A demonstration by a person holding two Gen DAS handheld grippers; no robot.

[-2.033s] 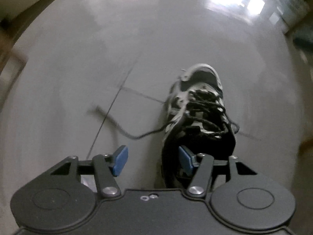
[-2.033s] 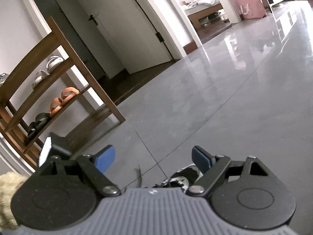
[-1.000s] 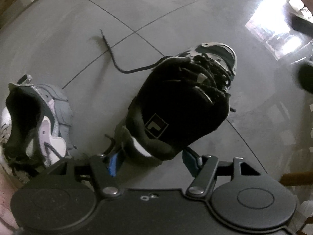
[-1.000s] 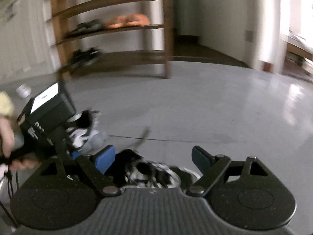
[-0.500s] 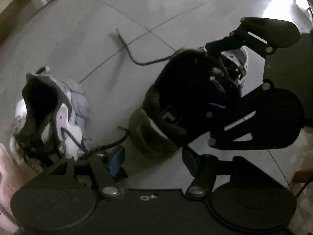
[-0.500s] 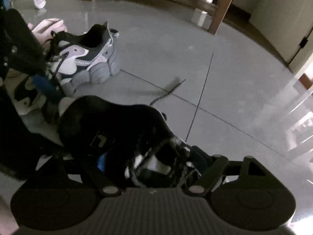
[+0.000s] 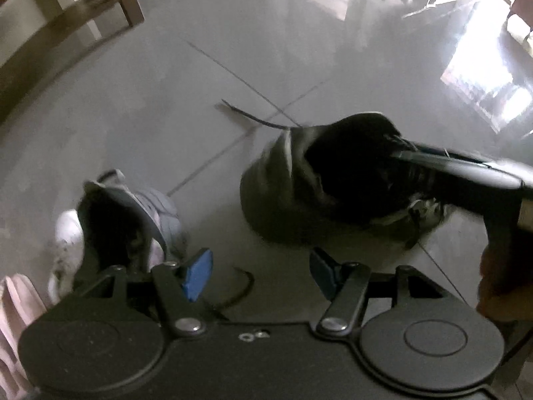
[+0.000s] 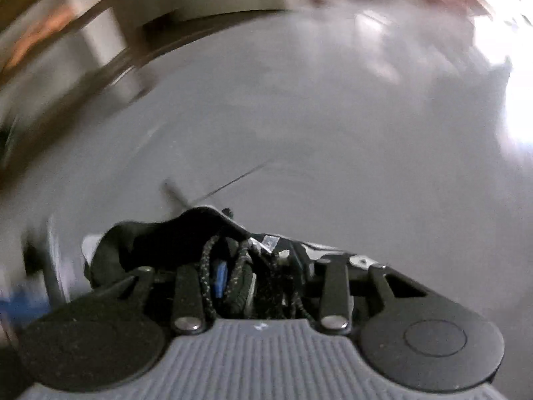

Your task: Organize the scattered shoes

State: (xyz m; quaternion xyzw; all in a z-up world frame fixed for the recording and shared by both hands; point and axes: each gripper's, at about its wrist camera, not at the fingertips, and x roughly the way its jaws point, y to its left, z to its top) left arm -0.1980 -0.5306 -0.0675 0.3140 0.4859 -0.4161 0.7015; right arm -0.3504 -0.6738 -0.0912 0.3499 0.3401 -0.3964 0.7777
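Grey tiled floor (image 7: pixel 140 126): black sneaker (image 7: pixel 299 200) lies ahead-right of the left gripper (image 7: pixel 260 271), fingers apart and empty. Right gripper (image 8: pixel 263 280) nearer, fingers just closing onto its laced tongue; grey-white sneaker (image 7: pixel 133 220) sits just left.

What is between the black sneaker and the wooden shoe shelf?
Nothing visible: only bare grey floor lies between the black lace-up sneaker and the brown wooden shoe shelf. The grey and white sneaker sits off to the side.
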